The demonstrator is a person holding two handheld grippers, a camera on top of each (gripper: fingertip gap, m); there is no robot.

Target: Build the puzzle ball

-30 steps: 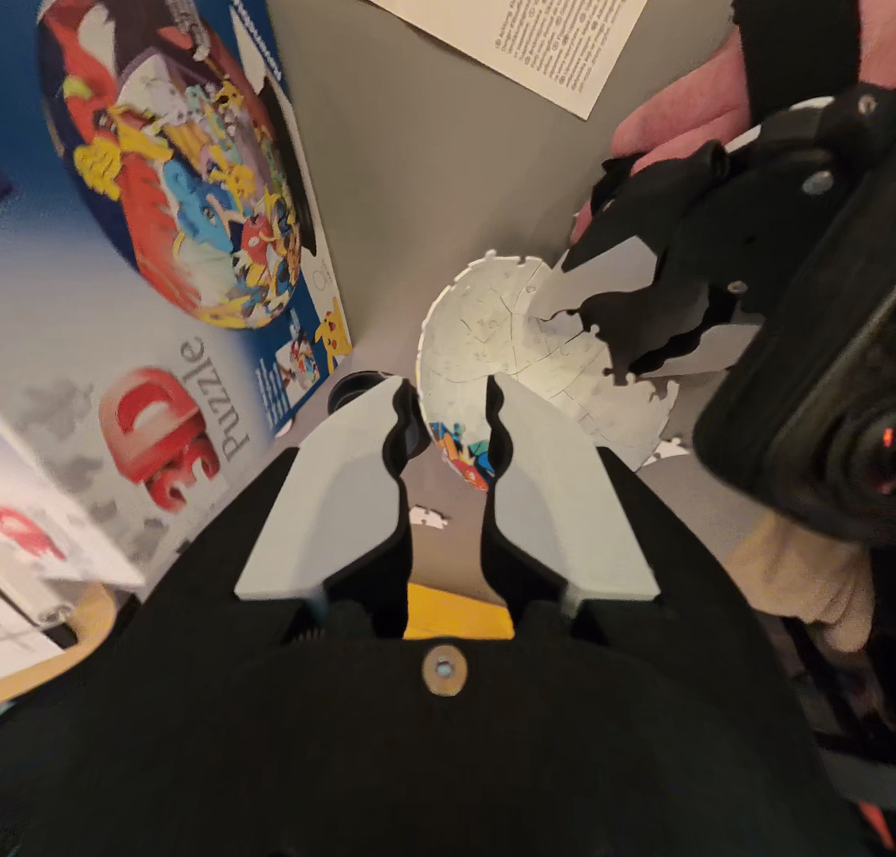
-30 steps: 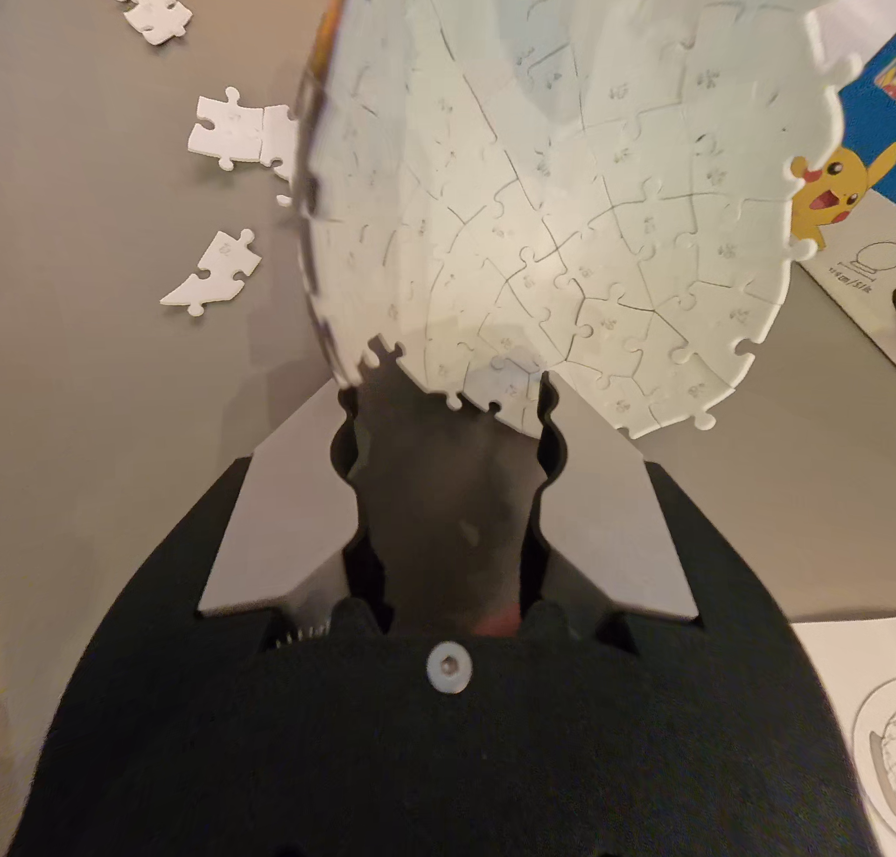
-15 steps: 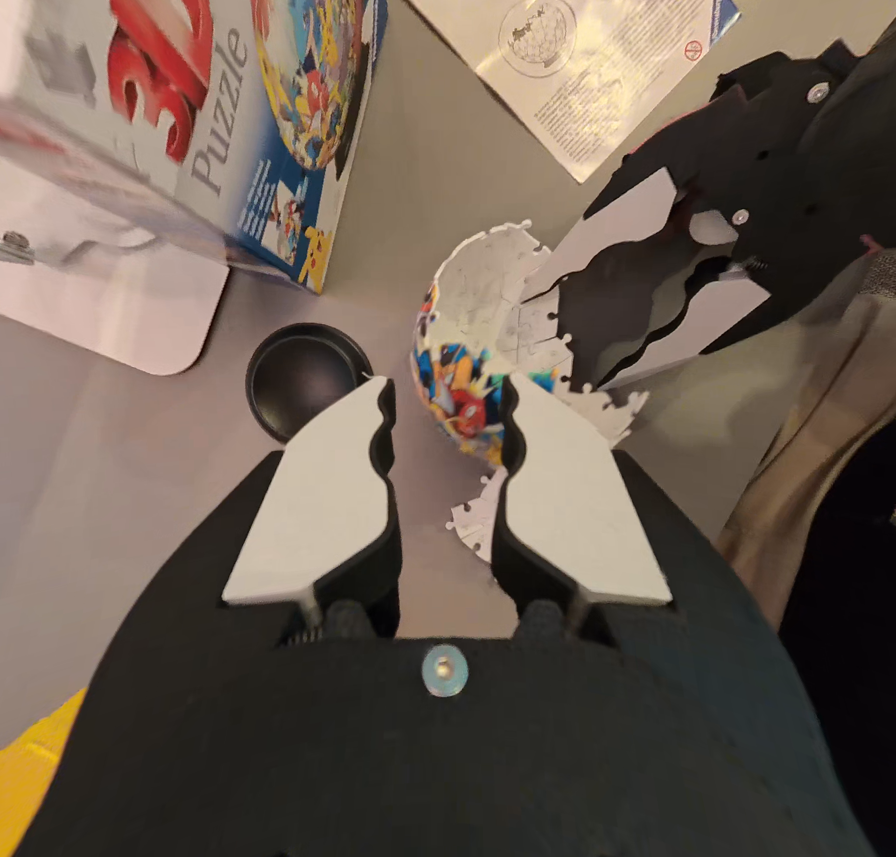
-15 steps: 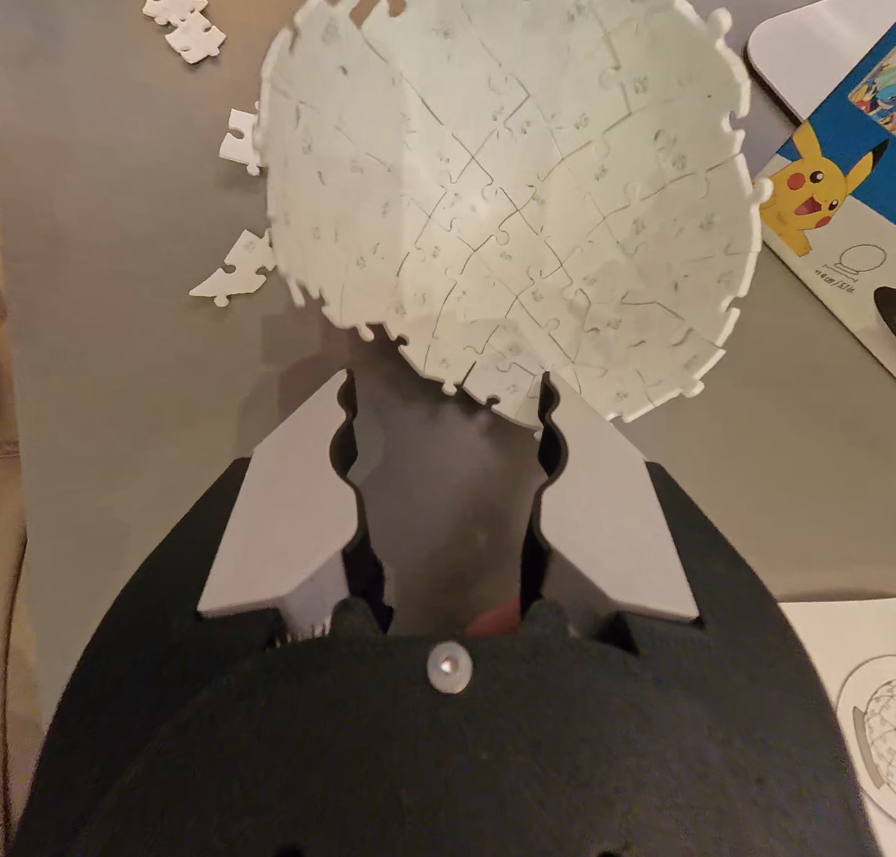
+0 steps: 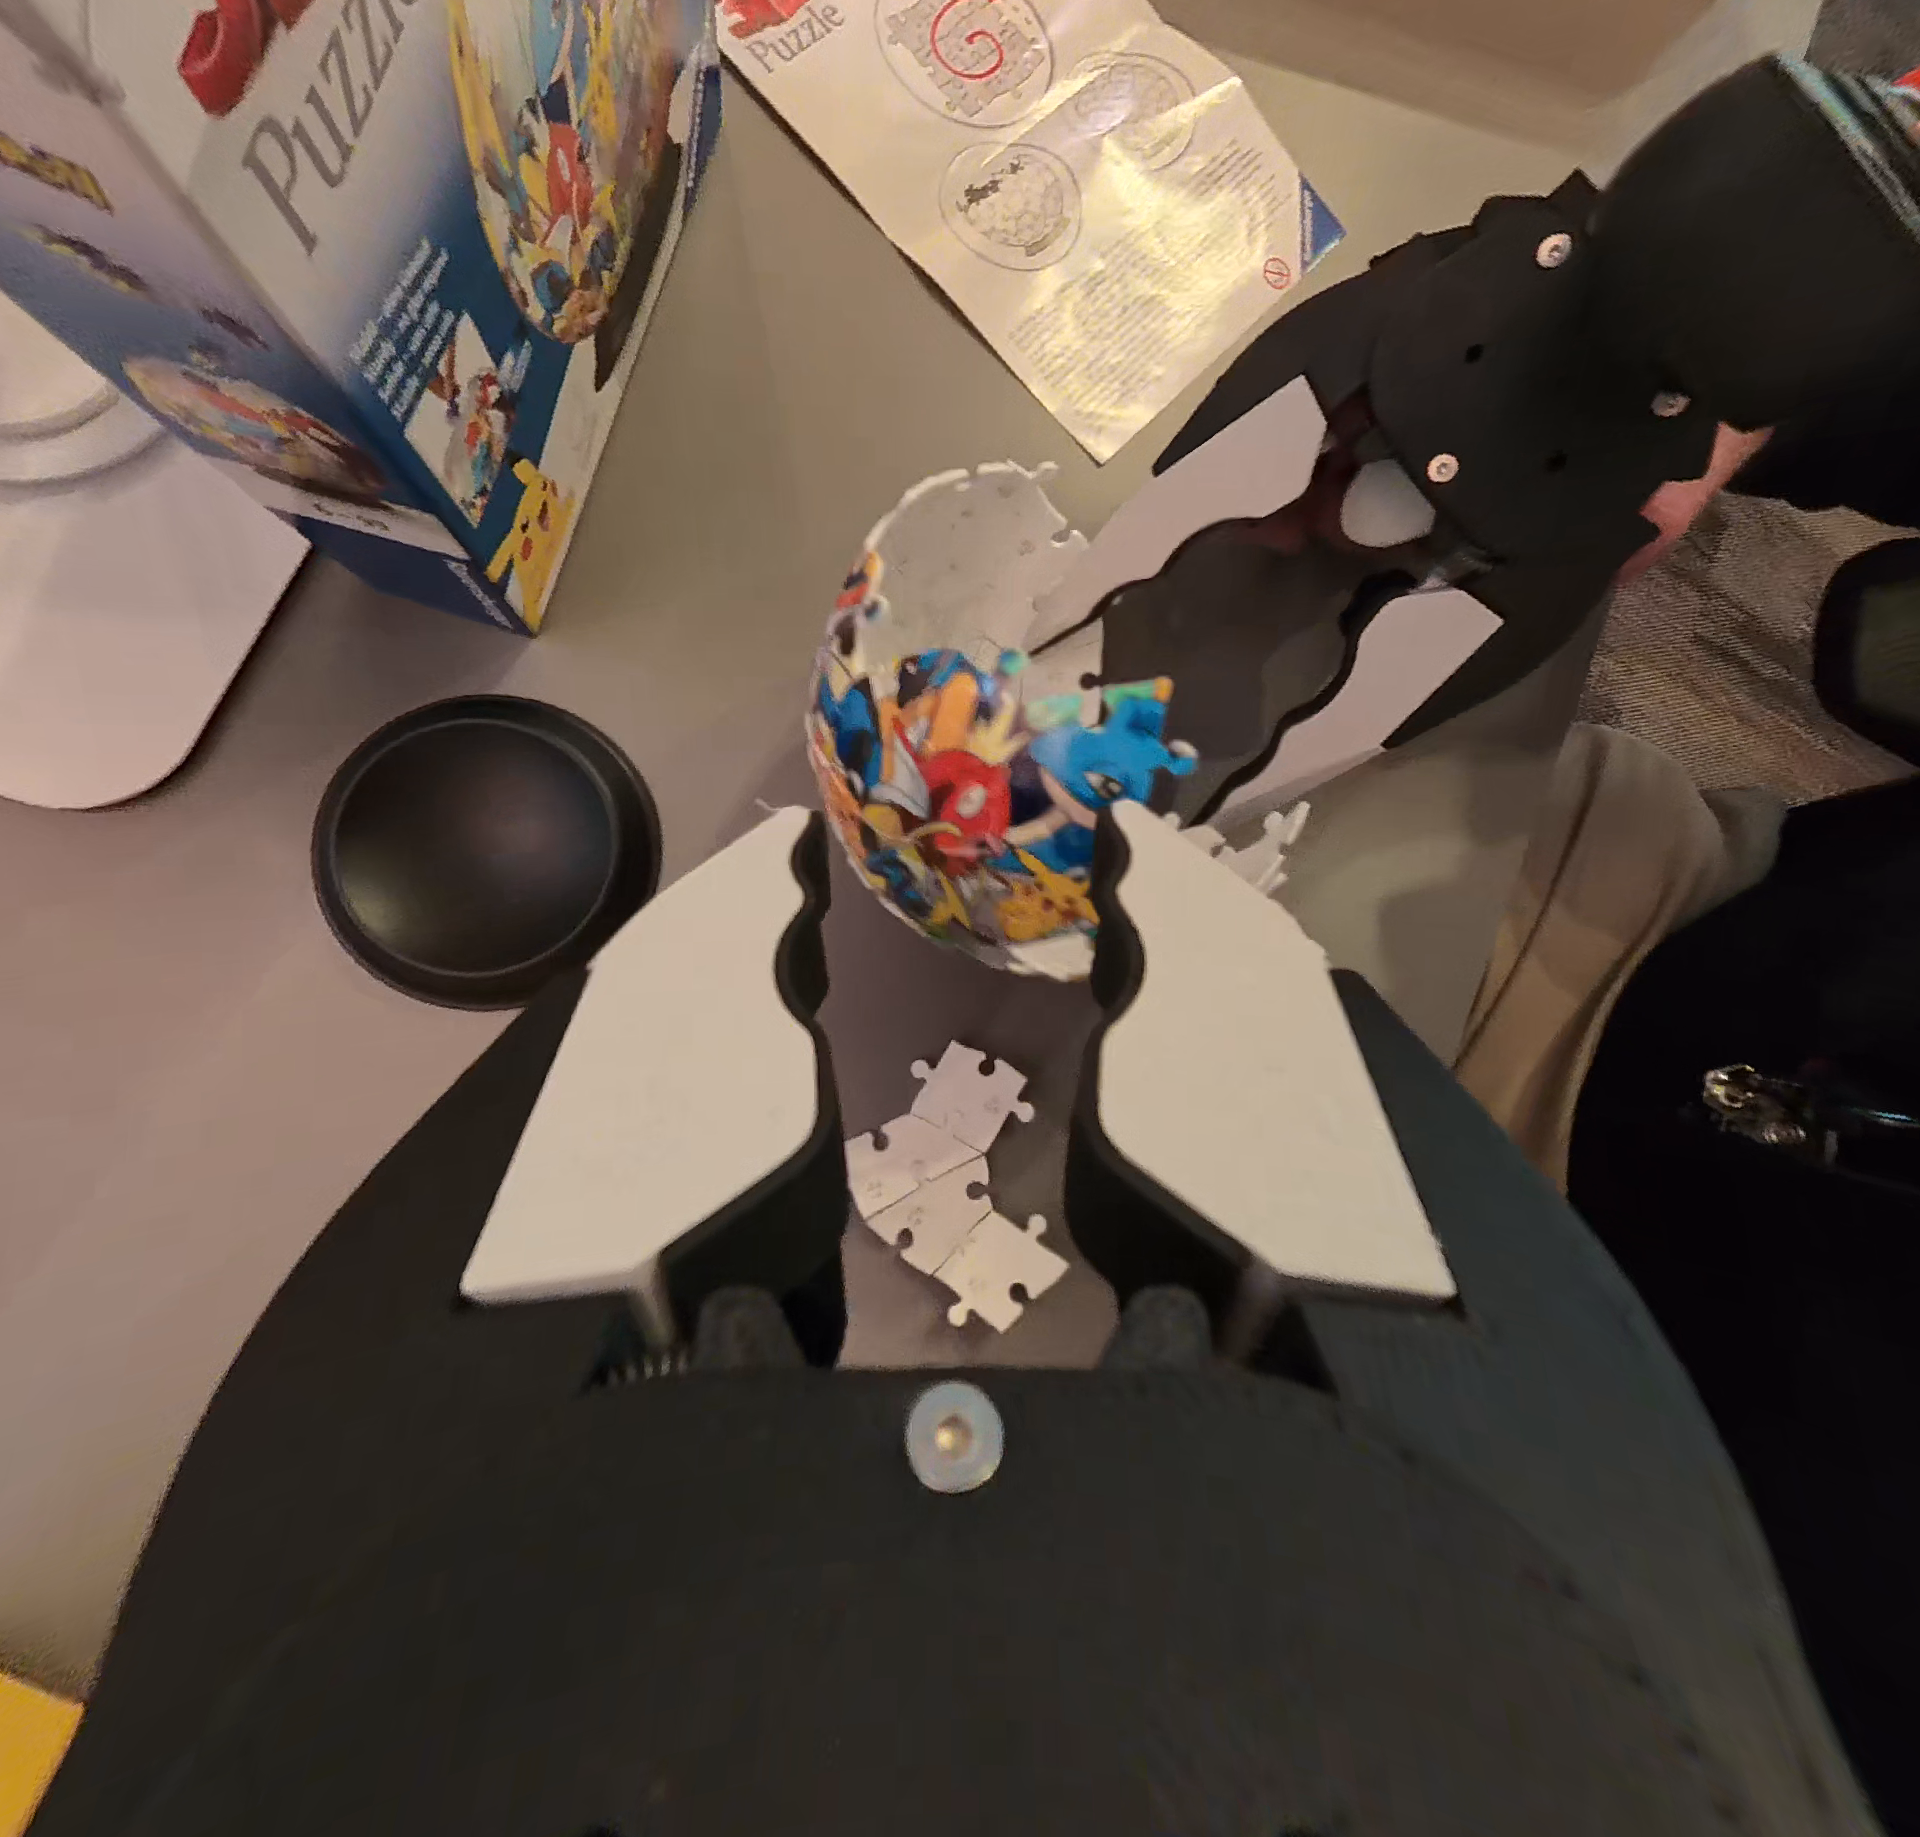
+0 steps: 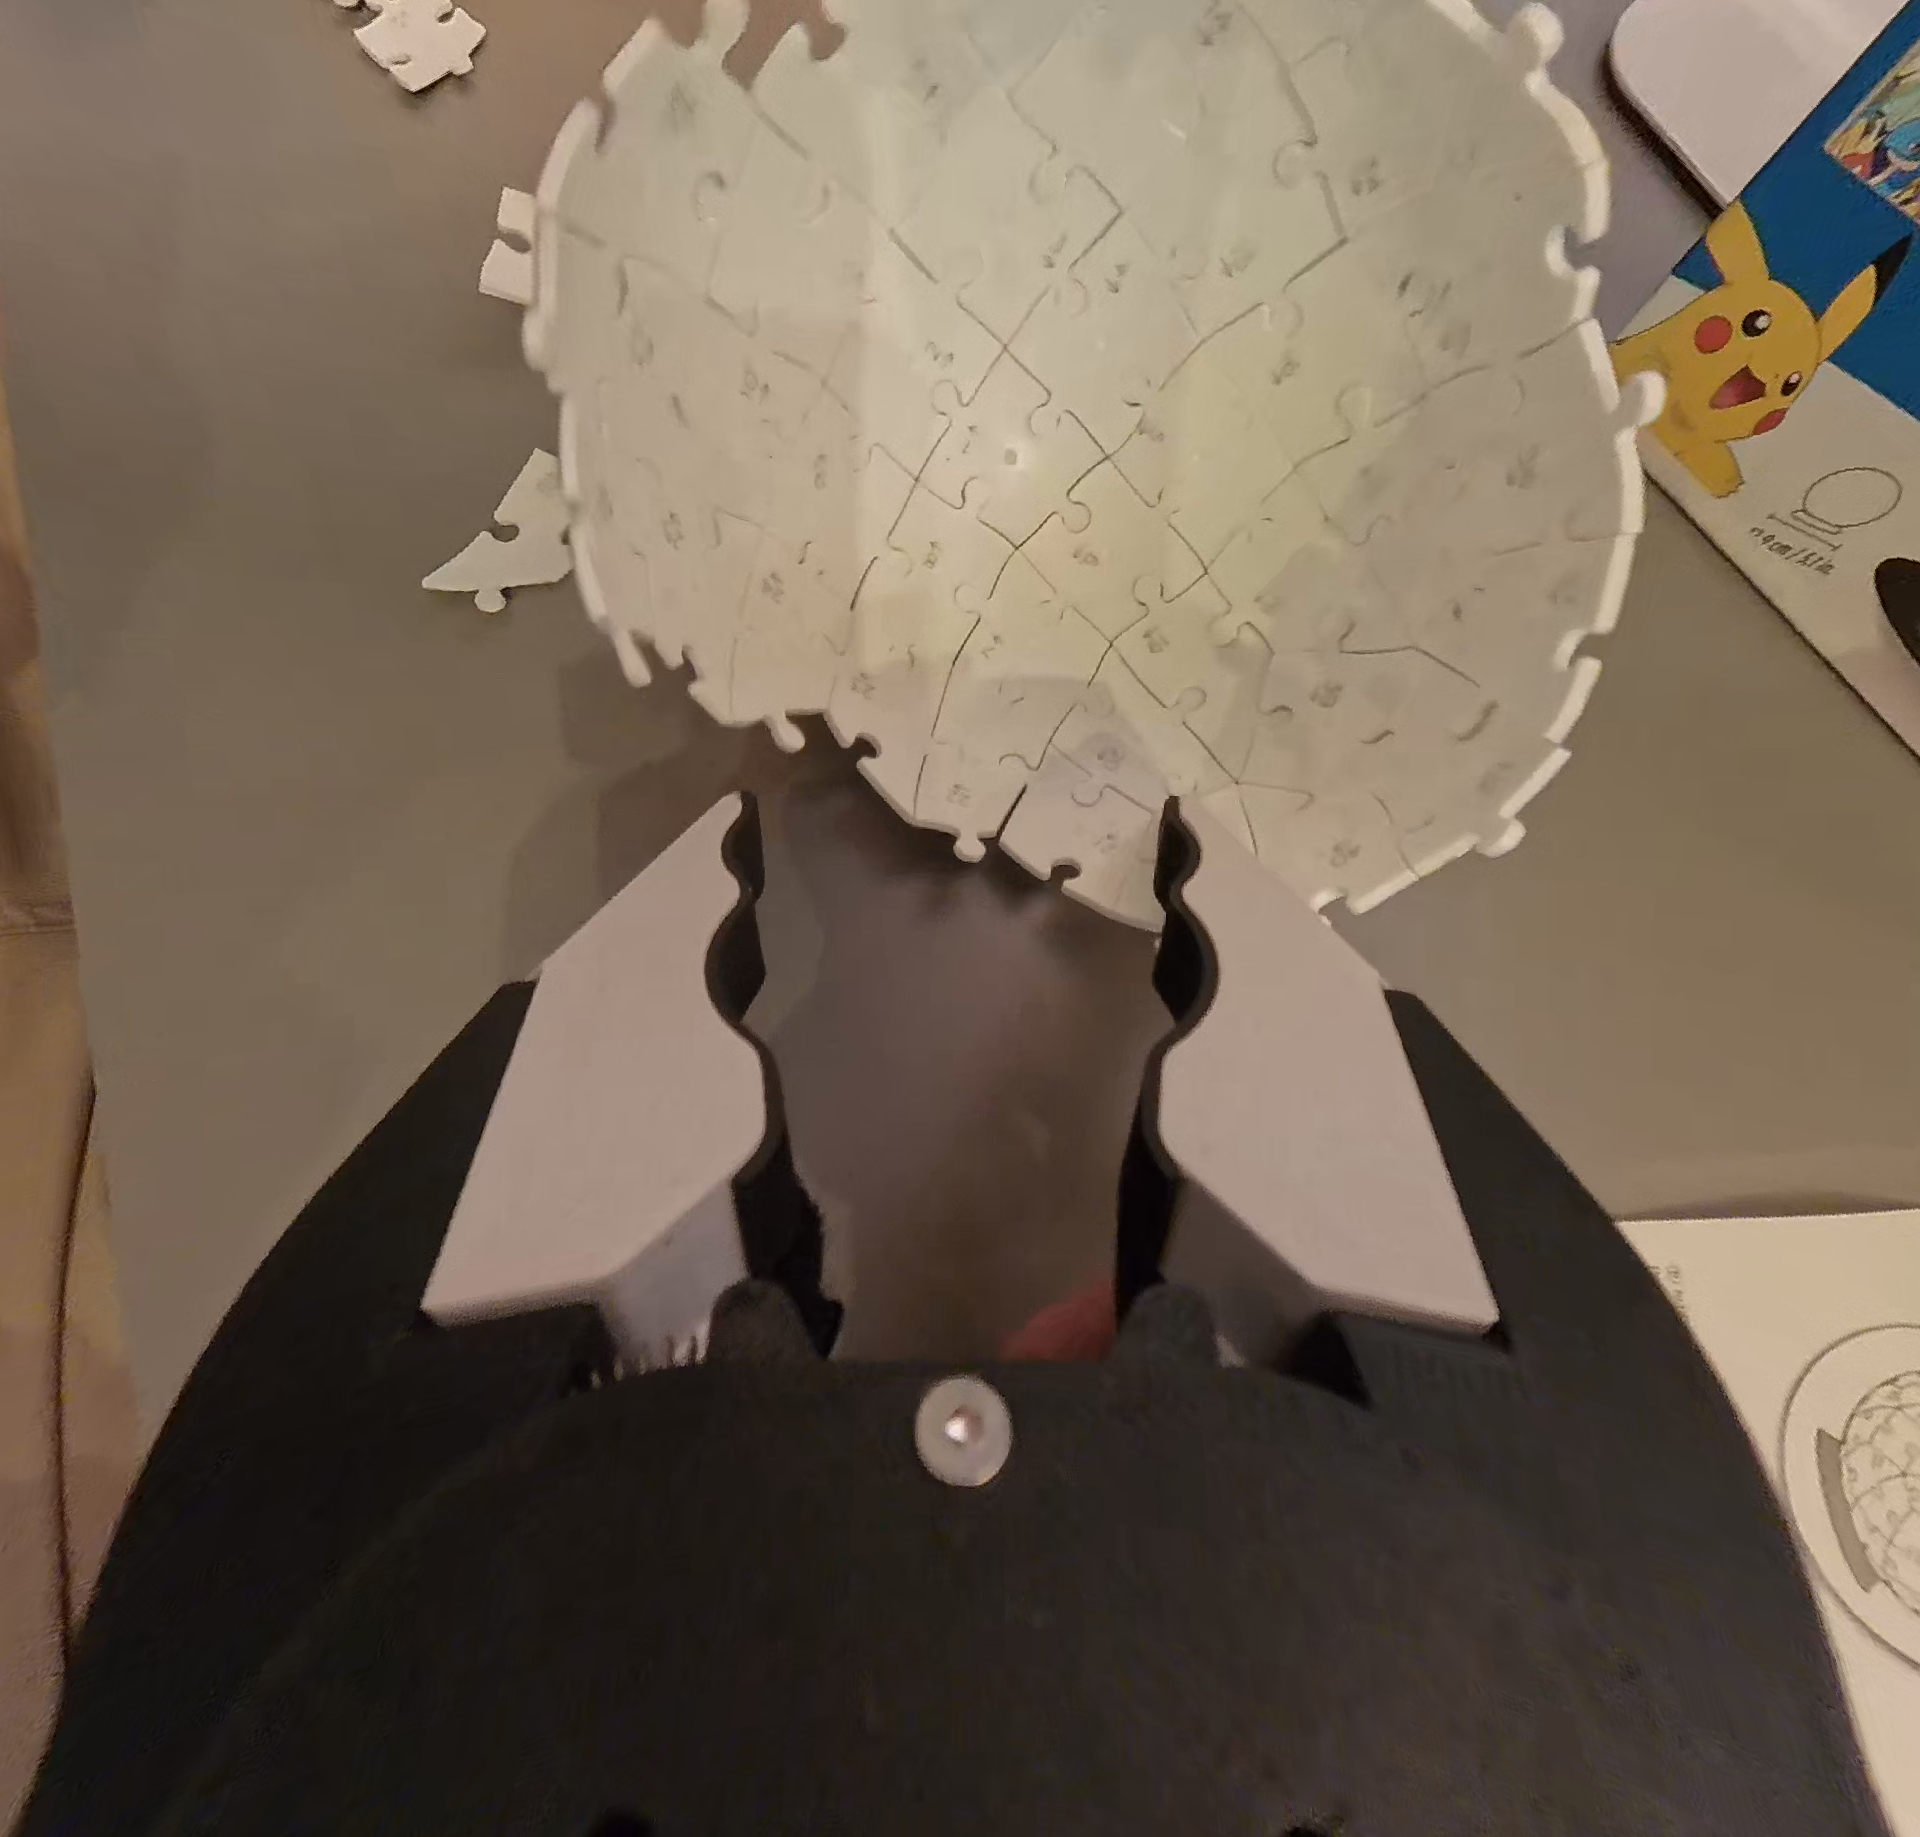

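The half-built puzzle ball (image 5: 935, 779) is a bowl-shaped shell lying tilted on the grey table, its printed outside towards my left gripper. The right wrist view shows its white inside (image 6: 1039, 416). My left gripper (image 5: 961, 821) is open and empty, hovering above the shell's near side. My right gripper (image 6: 956, 805) is open, and its right fingertip overlaps the shell's lower rim; I cannot tell if they touch. It also shows in the left wrist view (image 5: 1174, 707), at the shell's right. A strip of joined white pieces (image 5: 956, 1195) lies under my left gripper.
A black round stand (image 5: 483, 852) sits left of the shell. The puzzle box (image 5: 343, 229) stands behind it, on a white board (image 5: 104, 624). An instruction sheet (image 5: 1039, 156) lies at the back. Loose white pieces (image 6: 400, 11) lie beyond the shell. A person's clothing (image 5: 1558, 852) is at the right. The grippers' ends are close to 12 centimetres from one another.
My left gripper has risen and drawn back, and its jaws have opened wider. The shell now shows its printed side to it. My right gripper has backed off slightly.
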